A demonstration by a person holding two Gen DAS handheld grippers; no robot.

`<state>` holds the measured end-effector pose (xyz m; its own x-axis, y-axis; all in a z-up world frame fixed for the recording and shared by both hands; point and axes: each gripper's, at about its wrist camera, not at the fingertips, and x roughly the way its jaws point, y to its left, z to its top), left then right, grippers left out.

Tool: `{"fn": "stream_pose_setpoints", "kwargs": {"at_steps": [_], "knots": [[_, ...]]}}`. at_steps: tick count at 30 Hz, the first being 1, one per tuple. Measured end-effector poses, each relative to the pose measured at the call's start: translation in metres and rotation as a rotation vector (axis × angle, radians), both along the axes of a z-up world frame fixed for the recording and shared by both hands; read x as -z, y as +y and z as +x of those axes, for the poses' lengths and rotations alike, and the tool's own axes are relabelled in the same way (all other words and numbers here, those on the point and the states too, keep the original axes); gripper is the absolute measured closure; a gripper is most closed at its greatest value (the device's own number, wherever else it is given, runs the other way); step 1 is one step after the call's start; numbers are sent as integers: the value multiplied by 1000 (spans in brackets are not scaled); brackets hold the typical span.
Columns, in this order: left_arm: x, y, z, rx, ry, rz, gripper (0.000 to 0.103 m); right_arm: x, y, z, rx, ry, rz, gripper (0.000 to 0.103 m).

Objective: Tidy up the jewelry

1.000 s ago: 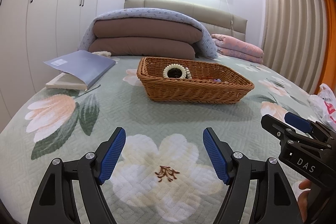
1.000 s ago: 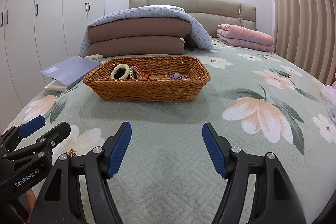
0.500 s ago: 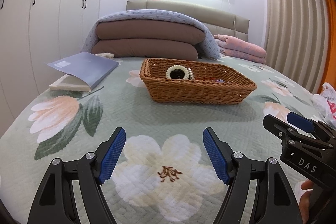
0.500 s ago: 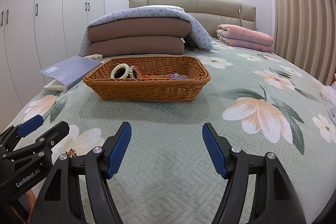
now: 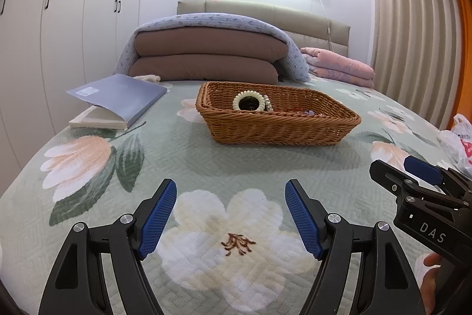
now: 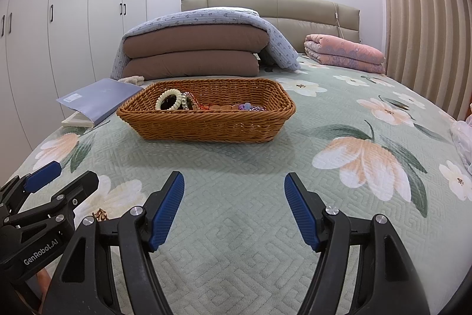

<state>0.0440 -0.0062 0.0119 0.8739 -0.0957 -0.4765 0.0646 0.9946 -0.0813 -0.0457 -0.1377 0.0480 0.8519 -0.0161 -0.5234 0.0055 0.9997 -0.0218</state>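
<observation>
Left wrist view: the left tool (image 5: 230, 214) is held low over the bed (image 5: 206, 164), pointing toward the headboard, its two blue-padded fingers (image 5: 157, 216) spread wide and holding nothing. It hovers above a white flower printed on the quilt. The right tool (image 5: 413, 182) enters at the right edge, level with the left one and well apart from it. One wicker basket (image 5: 275, 127) stands on the bed ahead, with bare quilt between it and the fingers. Inside the basket, a cream beaded bracelet (image 5: 248, 100) leans at the left end; a silver piece sits just beside it, and small coloured items lie further right, too small to identify. One blue folder (image 5: 118, 95) lies on a book at the left. Two brown folded quilts (image 5: 206, 58) are stacked behind the basket under a lilac cover. One white plastic bag (image 5: 455, 138) lies at the right edge.

Right wrist view: the right tool (image 6: 234, 211) is held low, likewise released, fingers wide apart and empty. The left tool (image 6: 62, 182) shows at the lower left. The basket (image 6: 206, 126) stands ahead, slightly left, the path unobstructed. The bracelet (image 6: 170, 100) rests at its left end among several other pieces. One folded pink quilt (image 6: 345, 53) lies near the headboard.
</observation>
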Motion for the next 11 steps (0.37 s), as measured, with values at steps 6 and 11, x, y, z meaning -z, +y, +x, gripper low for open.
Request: {"fn": "stream_pose_setpoints", "kwargs": {"at_steps": [6,11], "knots": [[0,3,1,-15,2,-9,26,0,0,0,-1,1,-1,30],[0,2,0,-14,-9,-1,26,0,0,0,-1,-1,-1,30]]}}
